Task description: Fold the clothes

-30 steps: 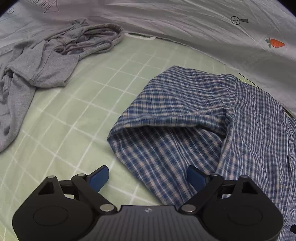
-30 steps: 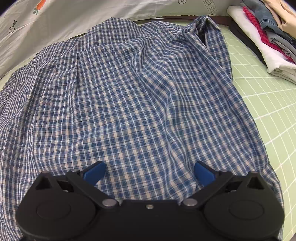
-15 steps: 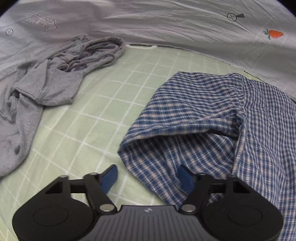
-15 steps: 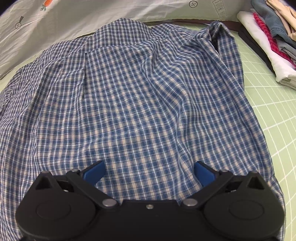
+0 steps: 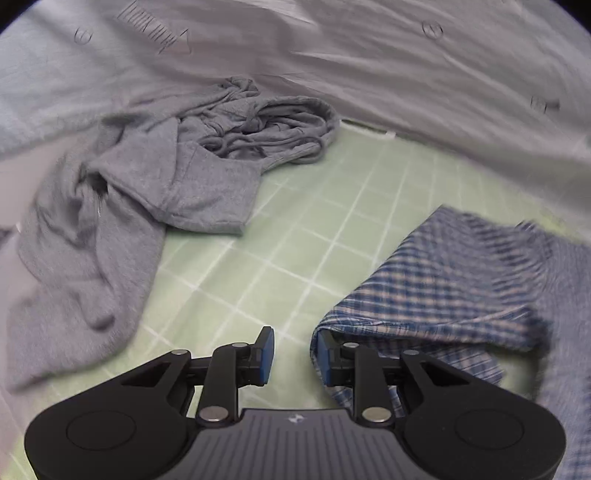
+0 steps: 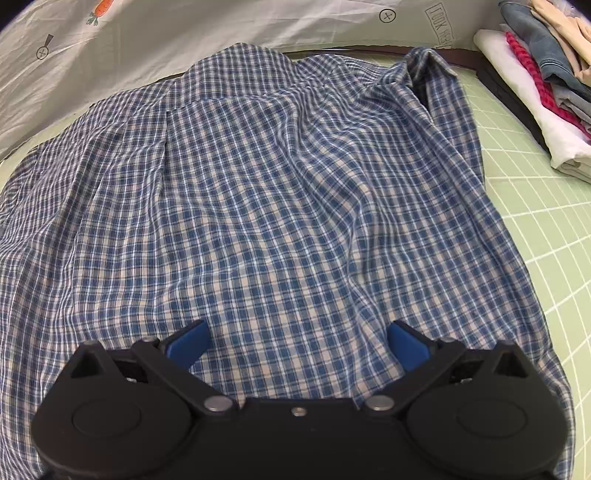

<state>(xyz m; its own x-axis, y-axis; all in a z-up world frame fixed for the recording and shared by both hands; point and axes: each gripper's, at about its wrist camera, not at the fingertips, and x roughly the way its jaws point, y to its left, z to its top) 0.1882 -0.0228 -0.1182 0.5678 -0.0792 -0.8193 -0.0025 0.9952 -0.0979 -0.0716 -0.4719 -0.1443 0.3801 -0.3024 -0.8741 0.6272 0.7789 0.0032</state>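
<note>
Two grippers show, one in each wrist view, both black with blue pads. The left gripper (image 5: 291,356) sits low over the surface (image 5: 317,236), its fingers narrowed to a small gap with nothing between them; the right pad (image 5: 324,356) touches the near corner of the plaid shirt (image 5: 443,295), which drapes over that finger, while the left pad (image 5: 266,354) hangs over bare mat. The right gripper (image 6: 297,345) is spread wide above the shirt's lower back panel, pads apart and clamping nothing; whether they touch the cloth cannot be told.

One plaid shirt (image 6: 280,206) lies spread on the surface, thin woven cotton in a small blue, white and tan check, rippled with long soft creases running away from the right gripper, its sleeve bunched at the far right edge. The surface is a pale green mat ruled with a white grid.

One grey sweatshirt (image 5: 122,206) lies crumpled to the left of the shirt and well apart from it, thick soft knit, its cords looped in a tangle at the far end.

Farther right, one stack of folded clothes (image 6: 535,74) rests on the mat's edge, white, red, denim and beige layers. Behind everything hangs one wrinkled pale sheet (image 6: 184,33) printed with small carrots and signs.
</note>
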